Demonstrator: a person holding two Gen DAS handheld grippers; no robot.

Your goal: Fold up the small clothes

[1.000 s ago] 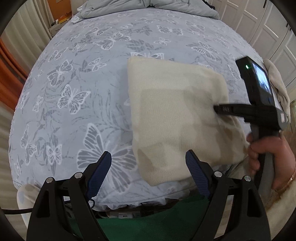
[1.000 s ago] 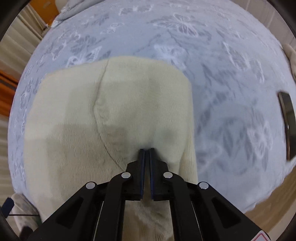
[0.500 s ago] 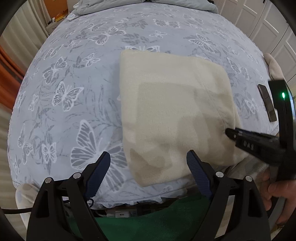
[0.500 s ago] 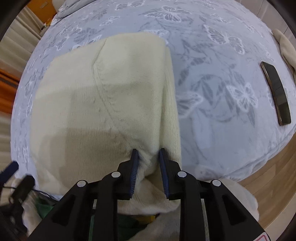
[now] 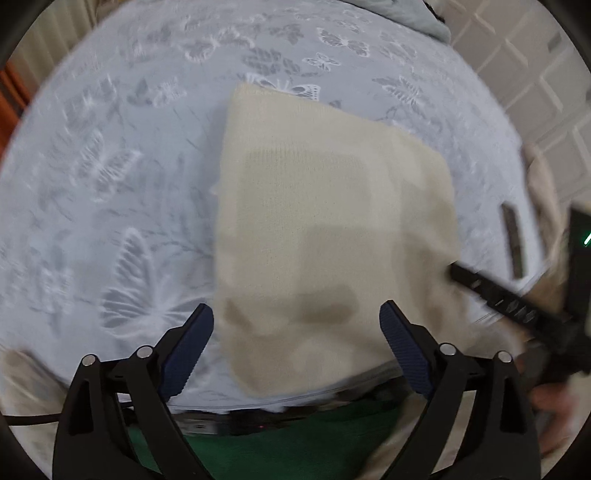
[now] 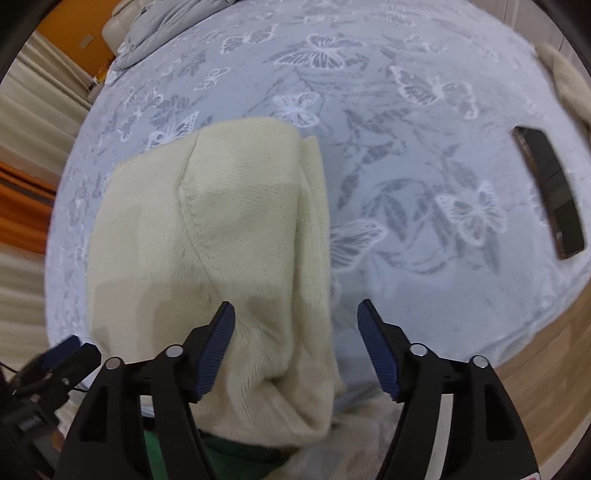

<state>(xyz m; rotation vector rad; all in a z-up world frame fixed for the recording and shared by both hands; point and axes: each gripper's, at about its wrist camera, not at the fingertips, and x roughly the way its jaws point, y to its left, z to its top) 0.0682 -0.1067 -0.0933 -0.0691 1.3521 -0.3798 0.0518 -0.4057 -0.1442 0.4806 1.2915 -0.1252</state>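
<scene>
A cream knit garment (image 5: 325, 229) lies folded into a rough rectangle on the butterfly-print bed sheet (image 5: 110, 184), with its near end hanging over the bed's front edge. My left gripper (image 5: 295, 332) hovers over the garment's near left corner. Its jaws are opening wide and the pads touch nothing. In the right wrist view the garment (image 6: 221, 240) fills the left half. My right gripper (image 6: 295, 317) stands above its near right edge with the jaws opening. The cloth sits under the gap, free of both pads. The right gripper (image 5: 498, 299) also shows at the right of the left wrist view.
A dark phone (image 6: 550, 192) lies on the sheet to the right of the garment. Another cream cloth (image 6: 569, 85) lies at the bed's far right edge. A grey duvet (image 6: 166, 33) is bunched at the head. Wooden floor (image 6: 546, 350) lies right of the bed, white cupboard doors (image 5: 517, 55) beyond.
My right gripper was shut on the garment's near edge; it has let go, opened wide and drawn back toward the bed's front. The left jaws have spread slightly and shifted over the near corner.
</scene>
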